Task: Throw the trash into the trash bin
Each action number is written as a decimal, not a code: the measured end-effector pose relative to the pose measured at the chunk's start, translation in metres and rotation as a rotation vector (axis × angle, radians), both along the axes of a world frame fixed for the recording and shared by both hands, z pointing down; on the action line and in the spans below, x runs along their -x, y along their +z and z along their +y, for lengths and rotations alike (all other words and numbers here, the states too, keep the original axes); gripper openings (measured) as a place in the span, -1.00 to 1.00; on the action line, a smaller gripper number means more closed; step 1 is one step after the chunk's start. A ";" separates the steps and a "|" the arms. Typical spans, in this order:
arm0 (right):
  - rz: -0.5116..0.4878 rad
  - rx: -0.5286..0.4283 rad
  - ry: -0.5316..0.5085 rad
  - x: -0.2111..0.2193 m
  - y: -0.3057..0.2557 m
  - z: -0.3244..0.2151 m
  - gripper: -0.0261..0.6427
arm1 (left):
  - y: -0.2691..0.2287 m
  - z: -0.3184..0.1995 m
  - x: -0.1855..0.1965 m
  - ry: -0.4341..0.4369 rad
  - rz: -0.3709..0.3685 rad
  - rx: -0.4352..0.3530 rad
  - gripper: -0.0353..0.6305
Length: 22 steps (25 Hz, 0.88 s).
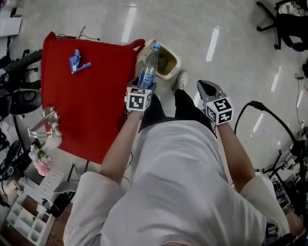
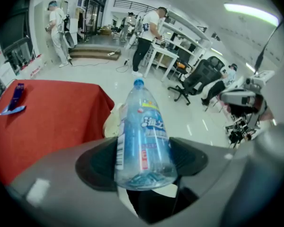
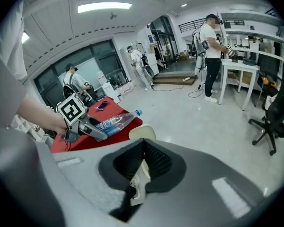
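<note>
A clear plastic water bottle [image 1: 149, 68] with a blue cap and blue label is held by its base in my left gripper [image 1: 146, 84], shut on it. The bottle points up and away, over the table's right edge beside the beige trash bin [image 1: 167, 65] on the floor. In the left gripper view the bottle [image 2: 143, 131] fills the jaws of the left gripper [image 2: 142, 157], with the bin's rim [image 2: 111, 122] behind it. A blue wrapper [image 1: 77, 61] lies on the red tablecloth [image 1: 92, 101]. My right gripper [image 1: 209, 90] is shut and empty, hanging over the floor right of the bin; its own view shows the right gripper [image 3: 142, 150], the bottle [image 3: 114, 121] and the bin [image 3: 142, 132].
A metal desk lamp [image 1: 45, 124] and a white organiser [image 1: 25, 217] sit at the table's left end. Office chairs [image 1: 290, 19] and black cables [image 1: 267, 117] stand on the right. My shoe [image 1: 181, 79] is beside the bin. Several people [image 2: 144, 37] stand far off.
</note>
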State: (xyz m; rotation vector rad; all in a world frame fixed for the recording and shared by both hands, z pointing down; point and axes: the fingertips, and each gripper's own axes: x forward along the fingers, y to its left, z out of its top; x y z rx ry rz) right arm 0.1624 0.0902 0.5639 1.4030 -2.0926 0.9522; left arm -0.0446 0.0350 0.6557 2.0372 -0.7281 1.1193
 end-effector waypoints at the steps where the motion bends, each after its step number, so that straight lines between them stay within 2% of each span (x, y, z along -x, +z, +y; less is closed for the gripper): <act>1: 0.000 0.002 0.002 -0.003 0.003 -0.001 -0.92 | 0.008 0.002 -0.004 0.003 -0.005 0.010 0.16; 7: -0.006 -0.006 -0.002 -0.012 0.020 0.000 -0.92 | 0.061 0.012 -0.024 -0.011 -0.026 0.068 0.16; 11: -0.019 0.021 0.000 -0.012 0.046 0.001 -0.92 | 0.107 0.016 -0.031 -0.026 -0.054 0.114 0.16; 17: -0.046 0.075 0.017 -0.011 0.096 0.010 -0.92 | 0.197 0.010 -0.020 -0.046 -0.177 0.162 0.16; 22: -0.064 0.101 0.030 -0.015 0.131 0.013 -0.92 | 0.270 0.020 -0.020 -0.102 -0.190 0.290 0.16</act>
